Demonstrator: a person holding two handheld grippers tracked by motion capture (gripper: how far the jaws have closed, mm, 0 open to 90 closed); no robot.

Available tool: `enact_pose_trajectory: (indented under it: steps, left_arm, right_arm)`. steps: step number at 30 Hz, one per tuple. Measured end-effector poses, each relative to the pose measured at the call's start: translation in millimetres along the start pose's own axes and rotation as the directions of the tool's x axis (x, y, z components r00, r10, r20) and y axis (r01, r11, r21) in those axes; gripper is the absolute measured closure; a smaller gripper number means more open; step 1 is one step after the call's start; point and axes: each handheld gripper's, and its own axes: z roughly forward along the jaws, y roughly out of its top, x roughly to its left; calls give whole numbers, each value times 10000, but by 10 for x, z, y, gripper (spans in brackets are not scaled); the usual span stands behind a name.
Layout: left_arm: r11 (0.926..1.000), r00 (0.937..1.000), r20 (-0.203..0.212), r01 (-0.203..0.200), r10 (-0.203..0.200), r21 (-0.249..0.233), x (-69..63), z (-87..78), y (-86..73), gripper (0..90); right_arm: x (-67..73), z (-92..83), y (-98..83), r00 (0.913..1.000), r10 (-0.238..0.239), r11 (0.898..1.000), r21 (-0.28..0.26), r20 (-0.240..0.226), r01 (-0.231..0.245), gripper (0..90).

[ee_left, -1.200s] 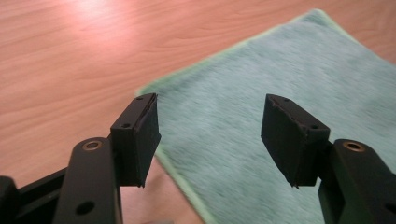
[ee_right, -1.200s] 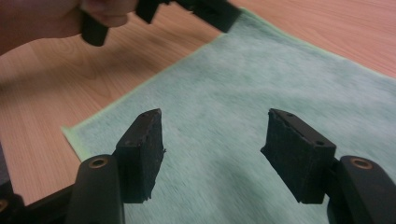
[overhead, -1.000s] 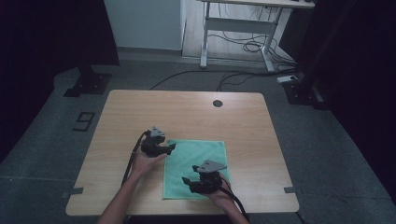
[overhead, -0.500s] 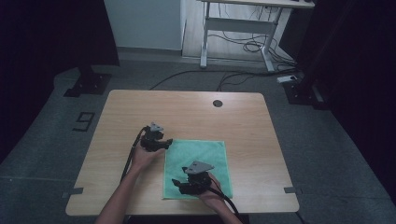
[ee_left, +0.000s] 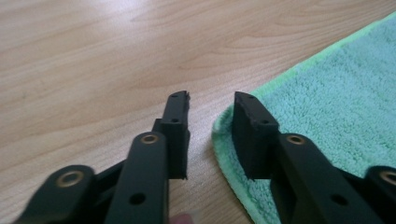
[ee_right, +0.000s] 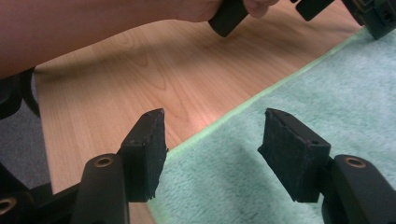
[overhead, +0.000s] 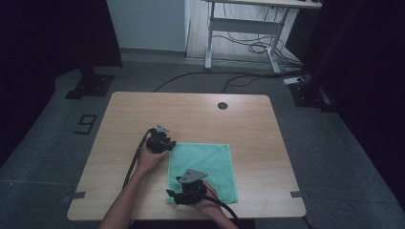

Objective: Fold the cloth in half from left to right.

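Green cloth (overhead: 203, 171) lies flat on the surface (overhead: 143, 109), nearer my side, a bit right of centre. My left claw (overhead: 165, 143) sits at the cloth's far-left corner; in the left claw view the corner (ee_left: 224, 128) lies between the jaws, which have just been closing but aren't yet pressing, a gap on each side. My right claw (overhead: 175, 195) has slid left along the near edge since a sec ago, now at the near-left corner, jaws spread wide, one over wood, one over cloth (ee_right: 299, 93), edge between them. Reading: both left corners nearly taken, prob for a fold to the right. Right still needs to drop & close.
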Motion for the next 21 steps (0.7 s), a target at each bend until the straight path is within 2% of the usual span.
enact_pose_trajectory:
  steps: [5, 11, 15, 19, 21]
  left_arm:
    - [9998, 9998, 160, -99, 95, 194, -25, 30, -26, 749]
    - [9999, 9995, 308, 95, -98, 108, -19, 33, -37, 852]
    - [9999, 9995, 316, 89, -92, 76, -20, 35, -42, 877]
    - [10000, 9997, 248, 41, -42, 66, -31, 35, -44, 880]
    - [10000, 9996, 263, 64, -65, 51, -29, 36, -46, 880]
  right_arm:
    - [19, 2, -30, 10000, 24, 9999, 126, -88, -23, 397]
    - [85, 19, -75, 9991, 111, 9996, 253, -400, -101, 407]
    - [181, 41, -87, 9978, -125, 9991, 390, -654, 150, 450]
    - [251, 113, -124, 9975, -400, 9949, 898, -582, 451, 489]
    - [282, 117, -126, 9973, -653, 9932, 944, -342, 683, 509]
